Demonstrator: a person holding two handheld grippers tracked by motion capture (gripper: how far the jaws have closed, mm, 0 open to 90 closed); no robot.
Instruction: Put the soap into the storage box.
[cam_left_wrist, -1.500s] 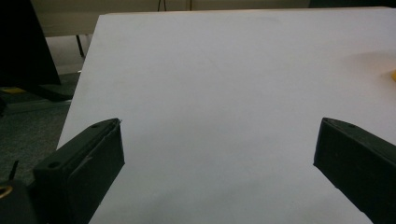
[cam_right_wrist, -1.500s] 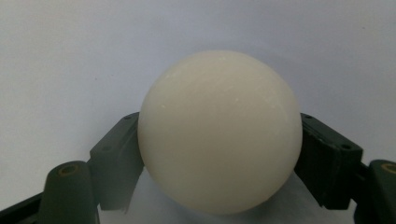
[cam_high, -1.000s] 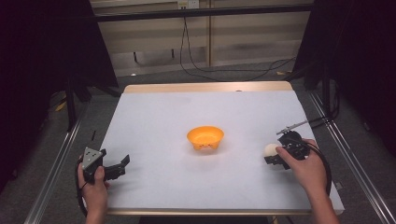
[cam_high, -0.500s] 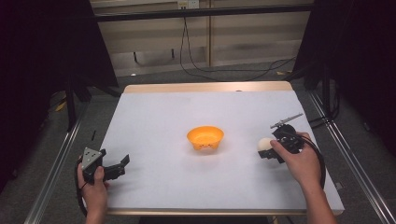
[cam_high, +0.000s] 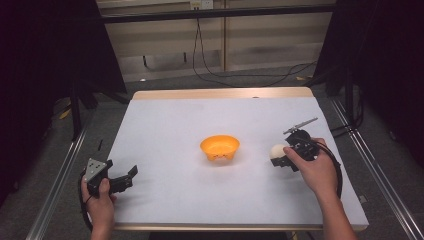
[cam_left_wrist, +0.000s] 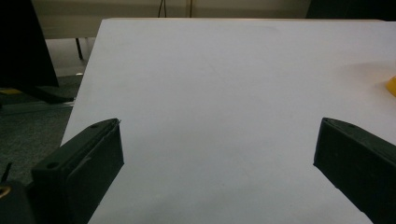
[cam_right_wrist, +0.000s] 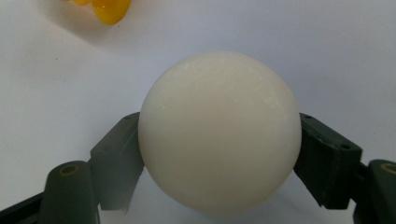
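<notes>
Two grippers: I hold one in each hand.
Right gripper (cam_high: 278, 156): pinching the white ball (cam_right_wrist: 219, 130), right of the orange bowl (cam_high: 219, 148).
Left gripper (cam_high: 131, 174): spread wide, holding nothing, near left.
Next move: bowl lies left of my ball; right hand is nearer.

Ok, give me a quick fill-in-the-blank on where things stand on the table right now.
1. The right tongs are shut on a smooth white ____.
2. The left tongs stand ____ with nothing between the jaws.
3. The shallow plastic bowl at mid-table is ____ in colour.
4. The bowl sits on a flat ____ tabletop.

Missing words: ball; open; orange; white
</notes>
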